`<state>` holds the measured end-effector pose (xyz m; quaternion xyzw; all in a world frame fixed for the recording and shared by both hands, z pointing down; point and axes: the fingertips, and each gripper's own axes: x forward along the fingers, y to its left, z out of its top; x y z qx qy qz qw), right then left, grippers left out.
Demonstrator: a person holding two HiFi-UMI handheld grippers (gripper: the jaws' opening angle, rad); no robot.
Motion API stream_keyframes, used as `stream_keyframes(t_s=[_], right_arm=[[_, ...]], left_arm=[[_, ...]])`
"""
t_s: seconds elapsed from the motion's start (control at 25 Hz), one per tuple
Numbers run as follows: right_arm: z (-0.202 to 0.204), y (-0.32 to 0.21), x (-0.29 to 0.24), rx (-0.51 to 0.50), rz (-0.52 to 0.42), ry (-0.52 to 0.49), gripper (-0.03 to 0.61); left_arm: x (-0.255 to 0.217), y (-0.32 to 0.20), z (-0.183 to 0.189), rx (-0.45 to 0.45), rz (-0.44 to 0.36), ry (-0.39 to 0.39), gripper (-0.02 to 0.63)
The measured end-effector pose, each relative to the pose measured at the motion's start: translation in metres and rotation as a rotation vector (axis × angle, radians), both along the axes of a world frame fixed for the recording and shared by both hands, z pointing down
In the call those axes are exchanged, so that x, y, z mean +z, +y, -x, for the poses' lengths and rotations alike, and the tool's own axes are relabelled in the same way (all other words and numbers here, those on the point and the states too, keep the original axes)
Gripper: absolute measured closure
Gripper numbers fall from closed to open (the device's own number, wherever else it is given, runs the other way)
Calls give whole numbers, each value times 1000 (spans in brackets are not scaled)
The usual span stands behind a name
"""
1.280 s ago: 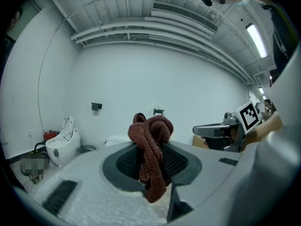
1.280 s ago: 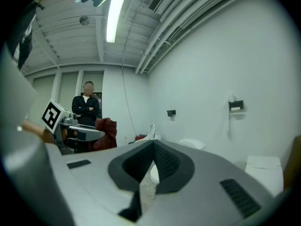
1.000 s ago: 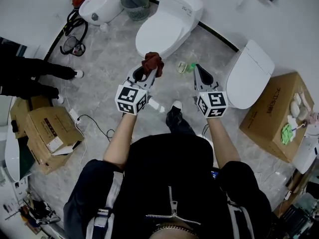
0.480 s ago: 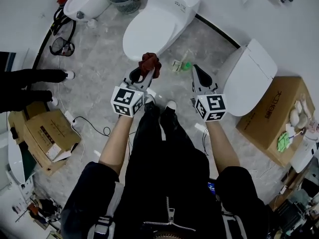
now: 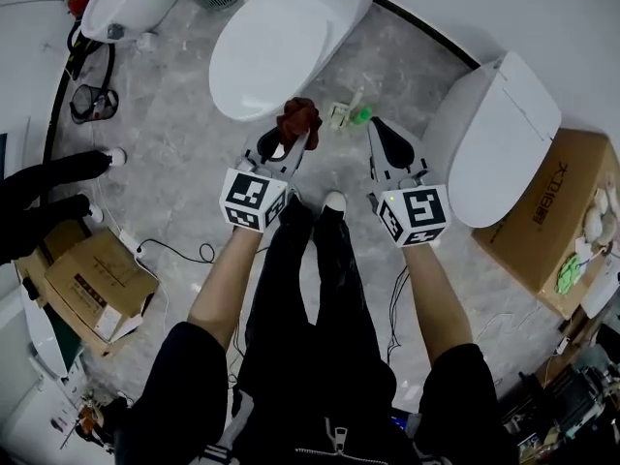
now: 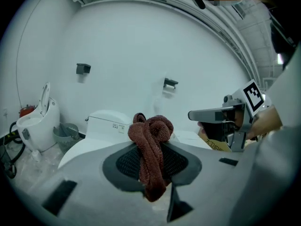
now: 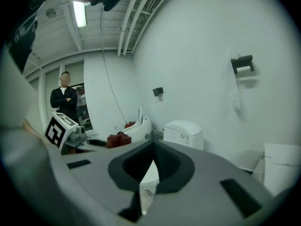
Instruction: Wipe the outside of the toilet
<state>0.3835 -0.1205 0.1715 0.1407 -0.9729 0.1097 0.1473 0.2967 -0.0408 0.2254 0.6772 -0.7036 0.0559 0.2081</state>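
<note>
Seemingly not yet started: no contact between the toilet (image 5: 276,51) and the cloth (image 5: 298,117), so by this reckoning the whole outside left to wipe. Stands lid down at the top middle of the head view, on the grey floor (image 5: 184,172), tank back against the white wall (image 5: 455,3), straight ahead of both grippers. Seen in the left gripper view as a white lid and tank just behind the cloth, yet clearly apart from it. Bunched and reddish-brown, hanging down through the left gripper (image 5: 291,141), whose jaws are clamped tight on its middle, with a knot of folds standing above them and a tail below. Held out in front on a bare, nearly straight forearm, pointing forward at the near rim of the lid, roughly level to judge from its own view. Alongside, well apart, the right gripper (image 5: 383,134), on a forearm stretched out likewise; jaws drawn together at the tips, with nothing between them in the right gripper view. Aimed a little to the right of the bowl, over a small bottle (image 5: 351,114) lying on the floor. Further out: a second toilet (image 5: 504,148) at the right, a box (image 5: 557,221) beside it, and a bystander (image 7: 63,100) far off with folded arms.
</note>
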Motion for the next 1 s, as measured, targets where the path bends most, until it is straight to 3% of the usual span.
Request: stream_keyframes(t_s=[0.52,0.76,1.0], right_arm=[[36,-41,197,18,76,17,575],[35,-44,255,11,110,41,575],[21,-48,289,42,165,54,575]], left_arm=[[221,-85,20,-34,30,9,511],[296,-119,35,-82,34,52,511],[353,-158,58,-191,18,117,511]])
